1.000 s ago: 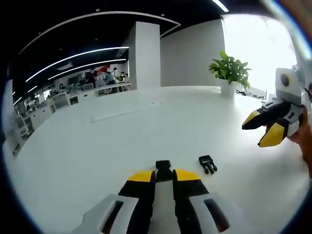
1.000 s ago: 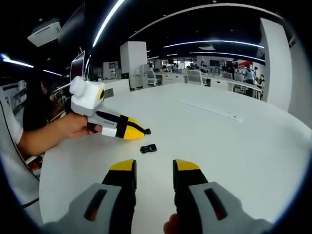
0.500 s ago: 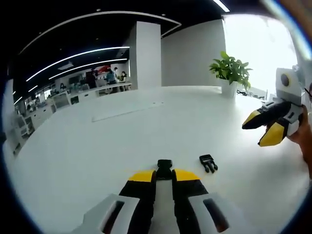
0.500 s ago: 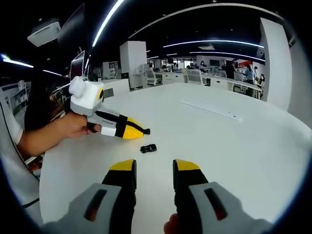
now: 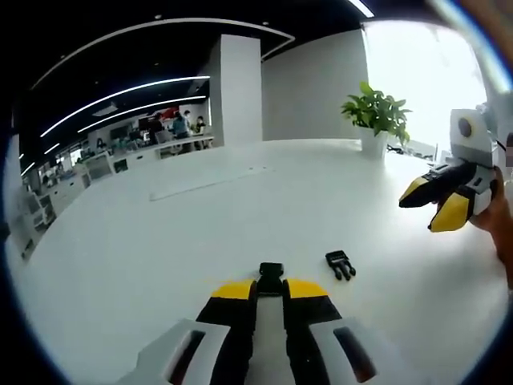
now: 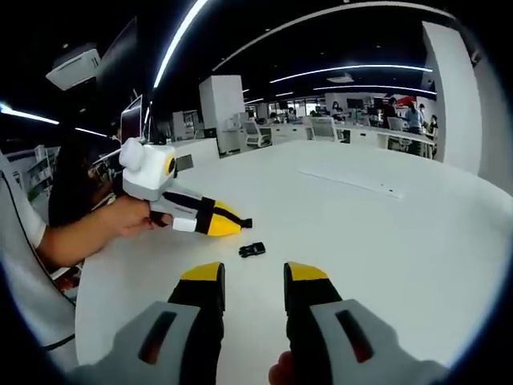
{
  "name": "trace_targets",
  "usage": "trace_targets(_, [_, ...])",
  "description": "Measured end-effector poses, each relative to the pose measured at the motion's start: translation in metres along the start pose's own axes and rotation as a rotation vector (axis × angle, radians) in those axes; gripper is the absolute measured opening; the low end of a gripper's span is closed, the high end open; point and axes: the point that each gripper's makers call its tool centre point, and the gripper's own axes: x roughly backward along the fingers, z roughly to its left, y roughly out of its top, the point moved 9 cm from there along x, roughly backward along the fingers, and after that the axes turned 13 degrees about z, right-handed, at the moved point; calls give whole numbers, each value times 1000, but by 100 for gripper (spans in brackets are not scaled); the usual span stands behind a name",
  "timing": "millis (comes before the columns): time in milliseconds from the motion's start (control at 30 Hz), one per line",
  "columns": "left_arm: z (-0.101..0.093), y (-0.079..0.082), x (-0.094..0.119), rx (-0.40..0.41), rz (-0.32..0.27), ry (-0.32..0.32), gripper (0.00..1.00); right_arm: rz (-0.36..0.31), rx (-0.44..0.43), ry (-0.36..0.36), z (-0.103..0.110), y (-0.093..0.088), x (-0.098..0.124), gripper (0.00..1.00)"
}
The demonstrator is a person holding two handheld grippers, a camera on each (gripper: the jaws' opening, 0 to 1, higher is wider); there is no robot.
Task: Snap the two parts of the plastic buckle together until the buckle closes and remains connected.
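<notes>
In the left gripper view, the left gripper rises from the near edge with its yellow-tipped jaws drawn together on one black buckle part, which pokes out just beyond the tips. The second buckle part, the pronged one, lies loose on the white table a little to the right and slightly farther out, near the held piece but apart from it. Farther right, the right gripper comes in from the edge of the view, raised above the table, its jaws apart with nothing between them; a hand grips it from behind. At the far side of the table stands a potted plant before a bright window, and a white column rises beyond the far edge.

In the right gripper view, that gripper's own jaws stand apart in the foreground with bare tabletop between them. Just beyond them the loose buckle part rests on the table. A little farther and to the left, the left gripper points toward it, held by a person's hand, with the dark end of the clamped piece showing at its tip. Desks and chairs fill the far background under long ceiling lights.
</notes>
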Motion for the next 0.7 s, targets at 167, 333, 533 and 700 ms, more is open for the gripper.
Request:
trace_targets(167, [-4, 2, 7, -6, -21, -18, 12, 0, -4, -2, -1, -2, 5, 30])
trace_targets(333, [-5, 1, 10, -11, -18, -18, 12, 1, 4, -16, -2, 0, 11, 30])
trace_targets(533, [-9, 1, 15, -42, -19, -18, 12, 25, 22, -12, -2, 5, 11, 30])
trace_targets(700, [-8, 0, 19, -54, -25, -28, 12, 46, 39, -9, -5, 7, 10, 29])
